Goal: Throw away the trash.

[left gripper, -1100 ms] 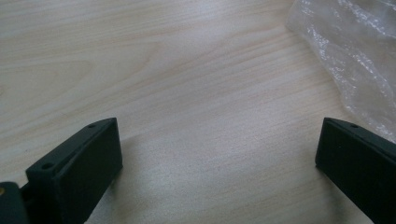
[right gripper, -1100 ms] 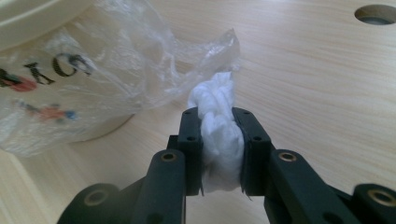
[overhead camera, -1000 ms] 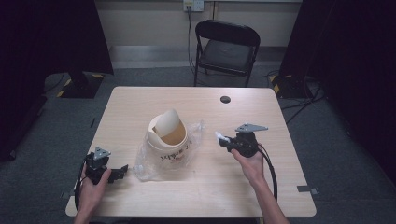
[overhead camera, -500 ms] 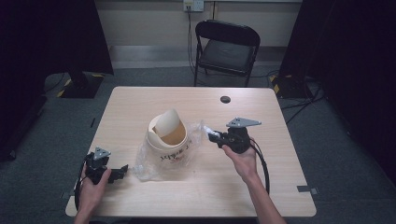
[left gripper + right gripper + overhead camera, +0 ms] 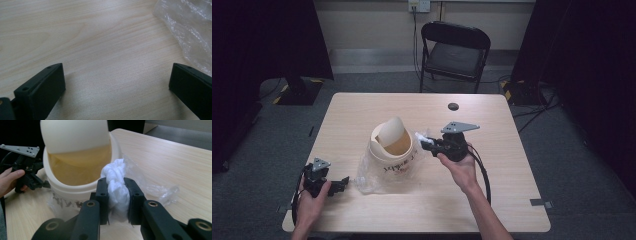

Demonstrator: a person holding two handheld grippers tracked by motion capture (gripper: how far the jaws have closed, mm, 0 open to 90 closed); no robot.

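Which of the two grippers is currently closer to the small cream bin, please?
Right. The right gripper, clamping a white wad, sits beside the cream bin's rim; the left gripper rests on the table near the plastic bag, farther off.

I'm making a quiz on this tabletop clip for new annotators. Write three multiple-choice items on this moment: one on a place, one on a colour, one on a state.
1. Where does the small bin stand?
A. mid-table
B. on the chair
C. on the floor

2. What colour is the wad in the right gripper?
A. red
B. white
C. green

3. How does the left gripper stand?
A. shut on plastic
B. shut, holding nothing
C. open over bare wood

Key: 1 A, the high view shows it on the table. 2 B, white between the jaws. 3 C, its jaws stand wide apart.
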